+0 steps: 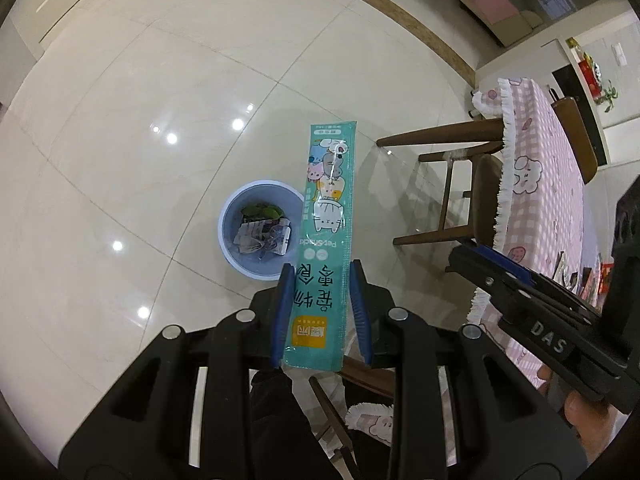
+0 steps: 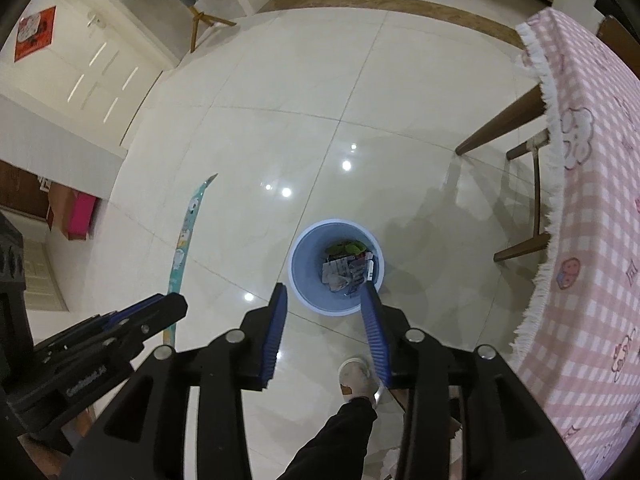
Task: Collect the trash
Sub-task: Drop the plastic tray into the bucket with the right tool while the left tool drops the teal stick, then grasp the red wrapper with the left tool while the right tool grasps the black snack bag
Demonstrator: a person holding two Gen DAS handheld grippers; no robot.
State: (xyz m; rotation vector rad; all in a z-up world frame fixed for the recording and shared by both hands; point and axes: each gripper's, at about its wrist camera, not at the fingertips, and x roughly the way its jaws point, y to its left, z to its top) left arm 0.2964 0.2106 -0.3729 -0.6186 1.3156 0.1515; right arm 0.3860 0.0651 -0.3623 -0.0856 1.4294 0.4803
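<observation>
1. The left gripper point(image 1: 321, 312) is clamped on the lower part of a sachet point(image 1: 326, 216), a long, flat teal strip printed with cartoon animals. The sachet hangs in the air above the floor point(image 1: 140, 120), near the bin point(image 1: 228, 216) but a little to one side of its mouth.
2. The sachet looks like thin glossy film: very light, limp and probably slick. The right view shows it edge-on as a bowed ribbon point(image 2: 182, 248), so it bends freely. A hold across the flat faces near one end suits it, as here; the ribbed blue pads should resist slipping.
3. The bin is a round, pale blue plastic pail on glossy cream tiles, already holding crumpled paper and something green.
4. The right gripper point(image 2: 326, 320) is spread wide with nothing between its fingers, directly above the bin.
5. At the right edge stands a table point(image 2: 592, 208) with a pink checked, fringed cloth.
</observation>
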